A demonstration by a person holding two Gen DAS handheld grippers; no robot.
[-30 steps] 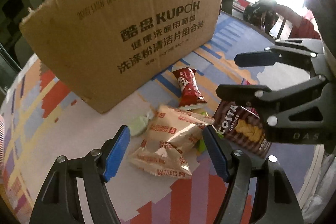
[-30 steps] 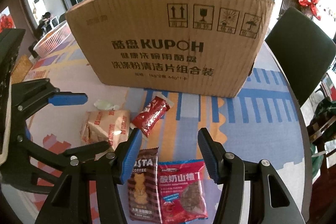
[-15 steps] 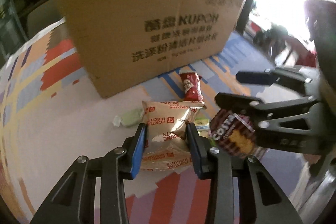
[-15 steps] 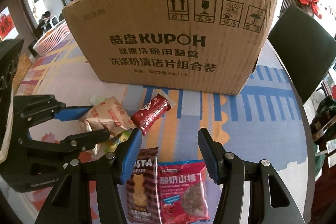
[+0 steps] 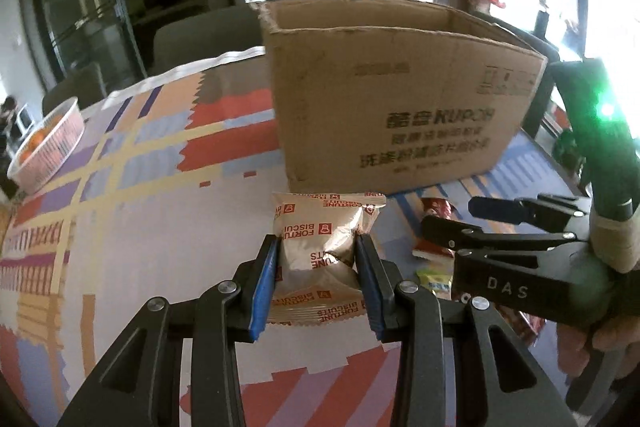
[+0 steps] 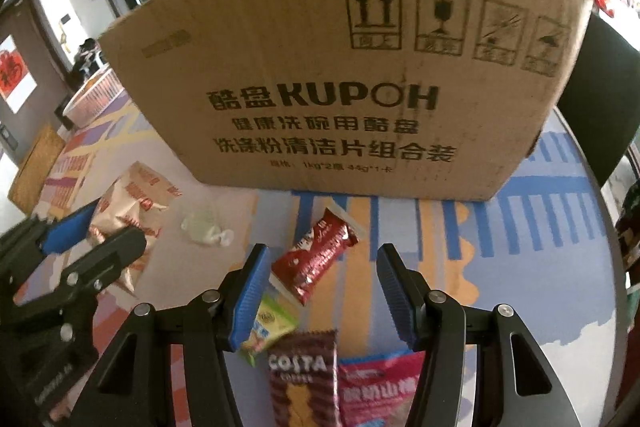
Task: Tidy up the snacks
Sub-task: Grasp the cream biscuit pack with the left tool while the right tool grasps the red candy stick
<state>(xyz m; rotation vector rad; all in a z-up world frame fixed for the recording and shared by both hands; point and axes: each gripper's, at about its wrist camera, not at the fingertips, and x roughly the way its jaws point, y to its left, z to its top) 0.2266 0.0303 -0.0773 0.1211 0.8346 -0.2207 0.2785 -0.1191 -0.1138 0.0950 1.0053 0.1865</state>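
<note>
My left gripper is shut on a tan Fortune Biscuits packet and holds it just above the tablecloth, in front of the open cardboard box. The right wrist view shows that packet at the left, in the left gripper. My right gripper stands open over a red snack wrapper, which lies on the table between its fingers, untouched. In the left wrist view the right gripper is at the right, with a hand behind it.
Near the right gripper lie a brown Costa packet, a pink packet, a green-yellow packet and a pale green candy. The cardboard box fills the back. A basket of oranges sits far left. Dark chairs surround the table.
The left gripper closed on the biscuit packet, rolled and lifted it toward the box. The right gripper moved forward and lower, from over the Costa packet to over the red wrapper.
</note>
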